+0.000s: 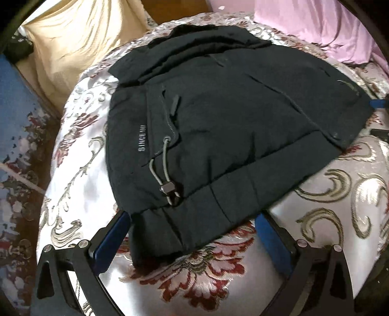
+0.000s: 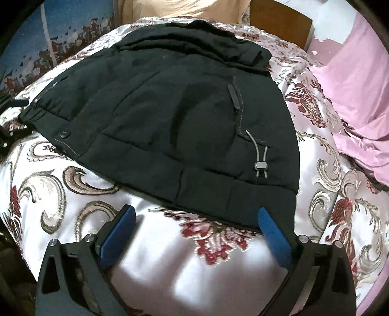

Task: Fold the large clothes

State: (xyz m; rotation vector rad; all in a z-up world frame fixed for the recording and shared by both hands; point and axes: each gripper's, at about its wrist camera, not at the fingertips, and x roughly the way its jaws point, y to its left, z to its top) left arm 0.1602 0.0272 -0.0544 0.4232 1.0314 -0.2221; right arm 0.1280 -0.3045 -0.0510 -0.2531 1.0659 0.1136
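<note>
A black padded jacket (image 1: 218, 126) lies folded into a compact bundle on a floral satin bedspread (image 1: 82, 184). It carries grey "SINCE" lettering and a grey drawcord with a toggle (image 1: 167, 188). My left gripper (image 1: 192, 218) is open, its blue-padded fingers (image 1: 114, 238) straddling the jacket's near hem. In the right wrist view the jacket (image 2: 170, 126) lies just beyond my right gripper (image 2: 194, 216), which is open, its fingers (image 2: 272, 233) at the near hem. The drawcord toggle (image 2: 260, 166) shows there too. The right gripper's blue tip peeks in at the left view's right edge (image 1: 376, 103).
A pink sheet (image 2: 359, 102) lies bunched on the right of the bed. A cream pillow (image 1: 73, 48) sits at the head by a wooden headboard (image 2: 282, 21). A blue patterned floor (image 1: 14, 136) lies to the left of the bed.
</note>
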